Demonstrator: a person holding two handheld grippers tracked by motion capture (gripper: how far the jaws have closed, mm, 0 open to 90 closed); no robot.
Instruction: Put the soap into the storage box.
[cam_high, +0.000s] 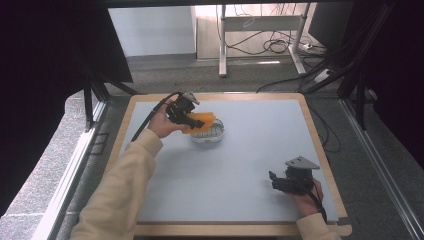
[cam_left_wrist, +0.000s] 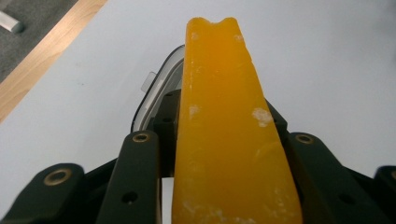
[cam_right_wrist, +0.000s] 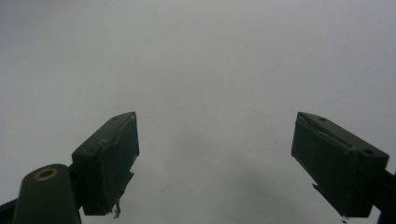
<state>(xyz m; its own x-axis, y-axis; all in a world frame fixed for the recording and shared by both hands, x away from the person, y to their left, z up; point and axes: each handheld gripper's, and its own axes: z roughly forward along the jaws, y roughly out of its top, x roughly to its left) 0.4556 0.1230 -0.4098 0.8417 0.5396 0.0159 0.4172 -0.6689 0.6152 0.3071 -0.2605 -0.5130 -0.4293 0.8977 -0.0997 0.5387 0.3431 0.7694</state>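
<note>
Orange sponge (cam_high: 202, 120) is squeezed tight in the left tool (cam_high: 186, 116), held over a small white bowl (cam_high: 209, 135) on the grey desk (cam_high: 250, 150). Far away near the front edge, the right tool (cam_high: 280, 182) rests wide apart, holding nothing.

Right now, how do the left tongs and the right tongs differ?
The left tongs are shut on an orange slab; the right tongs are open with nothing between the jaws. The left tongs are at the far left of the table, with the slab over a white container; the right tongs sit at the near right over bare surface. Both are black, two-jawed and hand-held.
</note>
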